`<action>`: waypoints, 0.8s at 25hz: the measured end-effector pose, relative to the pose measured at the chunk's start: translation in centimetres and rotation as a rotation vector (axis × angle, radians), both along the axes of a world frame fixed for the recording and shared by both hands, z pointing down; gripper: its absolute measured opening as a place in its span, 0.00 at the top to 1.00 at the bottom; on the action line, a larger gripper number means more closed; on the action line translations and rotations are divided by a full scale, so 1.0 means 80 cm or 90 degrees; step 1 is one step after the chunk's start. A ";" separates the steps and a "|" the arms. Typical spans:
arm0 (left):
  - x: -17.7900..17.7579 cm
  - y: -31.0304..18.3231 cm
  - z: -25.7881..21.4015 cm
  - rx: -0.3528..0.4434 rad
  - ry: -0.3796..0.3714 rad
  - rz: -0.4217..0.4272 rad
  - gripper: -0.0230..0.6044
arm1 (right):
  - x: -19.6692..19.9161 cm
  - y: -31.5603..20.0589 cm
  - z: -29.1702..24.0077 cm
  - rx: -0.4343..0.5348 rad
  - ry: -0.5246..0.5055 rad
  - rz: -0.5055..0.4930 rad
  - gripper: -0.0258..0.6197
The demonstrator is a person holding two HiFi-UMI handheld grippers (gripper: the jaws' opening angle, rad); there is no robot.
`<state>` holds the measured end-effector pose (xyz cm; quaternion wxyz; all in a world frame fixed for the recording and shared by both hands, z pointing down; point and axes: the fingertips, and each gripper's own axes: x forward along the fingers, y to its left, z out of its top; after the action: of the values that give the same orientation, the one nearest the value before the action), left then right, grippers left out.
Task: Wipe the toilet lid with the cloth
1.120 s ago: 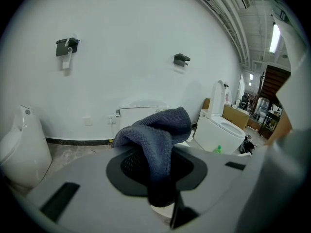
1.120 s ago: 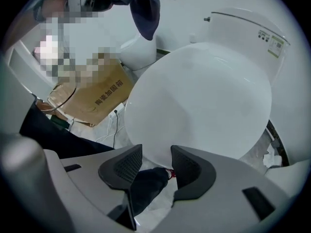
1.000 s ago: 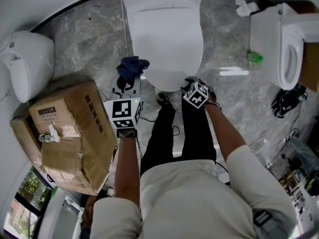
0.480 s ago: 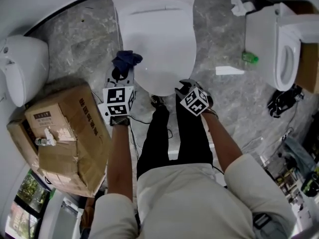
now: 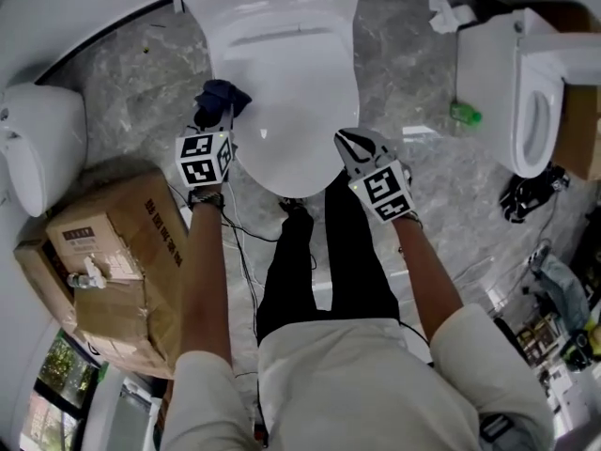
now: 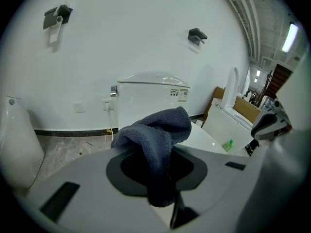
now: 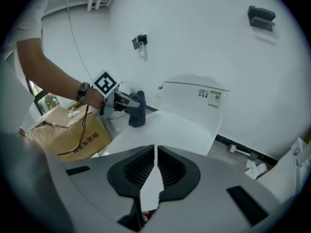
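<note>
Around the lid (image 5: 291, 83): box (image 5: 122, 242) at 8 o'clock, second toilet (image 5: 526, 101) at 3 o'clock, green bottle (image 5: 464, 114) between them. Left gripper (image 5: 214, 116) pinches the cloth (image 5: 221, 94) at the lid's 9 o'clock edge. Right gripper (image 5: 350, 141) over the 5 o'clock rim; we see its jaws just closed, pressed together, nothing between.

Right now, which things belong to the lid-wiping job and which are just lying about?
Job: toilet lid; dark blue cloth, clamped in the left gripper.
Lying about: cardboard box, green bottle, crumpled paper, second toilet on the right.
</note>
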<state>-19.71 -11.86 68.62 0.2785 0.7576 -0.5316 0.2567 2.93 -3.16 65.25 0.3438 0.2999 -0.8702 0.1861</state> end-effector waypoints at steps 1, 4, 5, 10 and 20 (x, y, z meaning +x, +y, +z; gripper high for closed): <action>0.000 -0.008 0.008 -0.008 -0.002 -0.001 0.83 | 0.003 -0.013 -0.009 0.009 -0.007 0.011 0.90; 0.004 -0.026 0.034 -0.038 -0.016 0.007 0.83 | 0.012 -0.045 -0.028 0.027 -0.020 0.033 0.90; 0.005 -0.031 0.042 -0.047 -0.023 0.010 0.83 | 0.014 -0.053 -0.031 0.030 -0.022 0.035 0.90; 0.006 -0.045 0.071 -0.068 -0.044 0.009 0.83 | 0.017 -0.073 -0.038 0.035 -0.032 0.047 0.90; 0.002 -0.074 0.102 -0.086 -0.048 -0.030 0.83 | 0.031 -0.102 -0.052 0.045 -0.039 0.058 0.90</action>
<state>-19.58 -17.77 76.80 0.3149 0.7141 -0.5408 0.3136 5.37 -11.32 61.12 0.2971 0.3452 -0.8719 0.1797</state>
